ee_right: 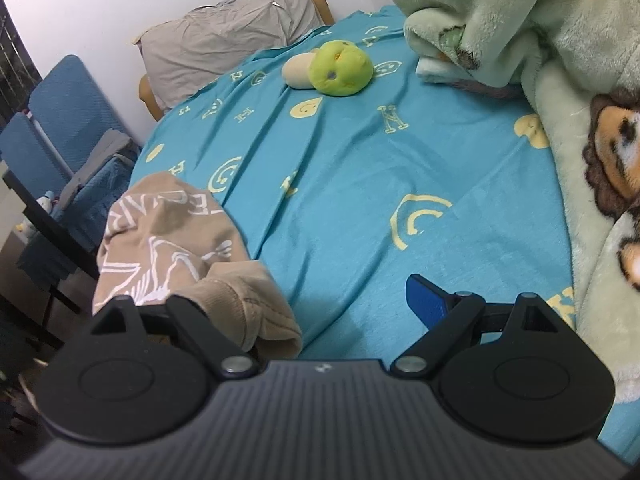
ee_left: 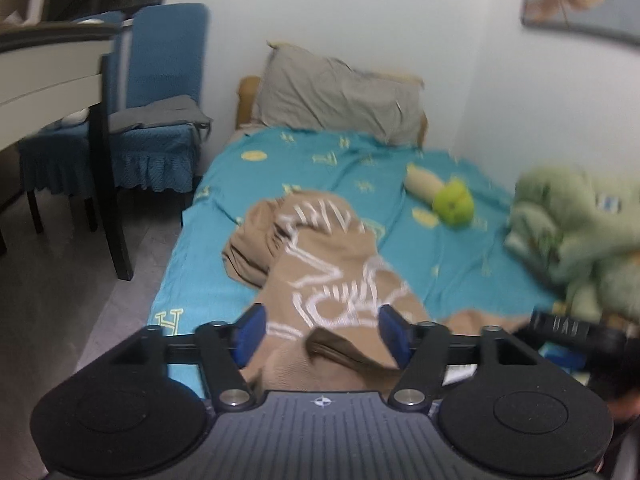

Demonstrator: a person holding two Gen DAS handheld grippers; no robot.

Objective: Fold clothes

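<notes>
Both grippers, left gripper [ee_left: 322, 334] and right gripper [ee_right: 304, 312], had fingers spread wide, holding nothing. One tan sweater [ee_left: 320, 264] lay bunched on the bed [ee_right: 360, 160], not folded yet.

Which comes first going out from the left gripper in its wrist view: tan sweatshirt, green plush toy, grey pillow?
From the left gripper:
1. Tan sweatshirt, between the open jaws, extending ahead.
2. Green plush toy, mid-bed, right.
3. Grey pillow, at the headboard.
</notes>
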